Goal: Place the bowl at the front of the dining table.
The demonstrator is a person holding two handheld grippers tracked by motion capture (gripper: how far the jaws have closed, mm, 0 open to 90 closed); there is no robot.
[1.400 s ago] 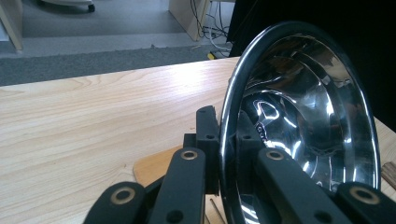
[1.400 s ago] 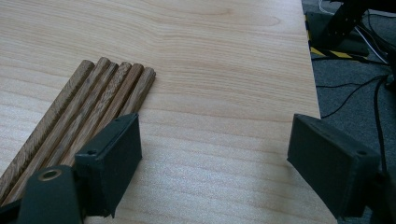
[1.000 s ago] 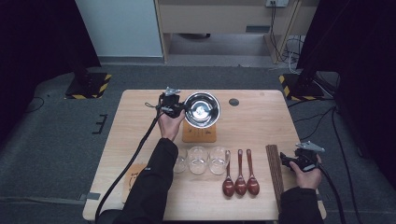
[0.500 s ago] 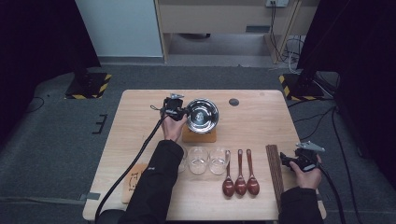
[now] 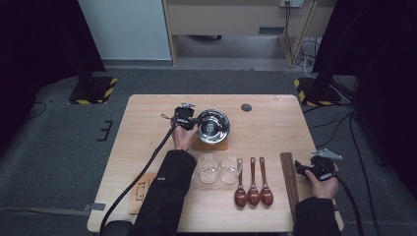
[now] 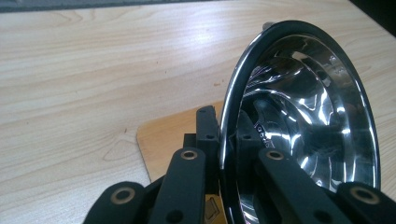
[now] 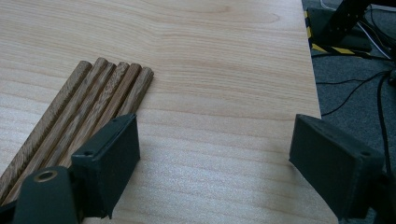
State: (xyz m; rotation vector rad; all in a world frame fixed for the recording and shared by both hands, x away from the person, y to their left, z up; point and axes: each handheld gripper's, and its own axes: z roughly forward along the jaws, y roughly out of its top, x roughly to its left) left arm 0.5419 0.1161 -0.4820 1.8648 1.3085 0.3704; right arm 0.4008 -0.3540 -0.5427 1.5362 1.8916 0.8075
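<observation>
A shiny steel bowl [image 5: 213,126] sits tilted over a square wooden coaster [image 5: 210,144] in the middle of the table. My left gripper [image 5: 195,123] is shut on the bowl's left rim. In the left gripper view the two black jaws [image 6: 226,130] pinch the dark rim, one inside and one outside the bowl [image 6: 308,116], with the coaster [image 6: 175,135] just beneath. My right gripper [image 5: 298,167] rests low at the right front, open and with nothing in it. Its wide-apart jaws [image 7: 219,158] stand beside a bundle of wooden chopsticks [image 7: 93,102].
Two clear glasses [image 5: 208,168] [image 5: 230,168] stand in front of the coaster. Three dark red spoons [image 5: 253,189] lie to their right, then the chopsticks [image 5: 289,179]. A second coaster [image 5: 140,189] lies at the front left. A small dark disc [image 5: 246,107] sits at the back.
My left gripper has come down and toward me with the bowl, bringing it low over the coaster. The right gripper has stayed where it was.
</observation>
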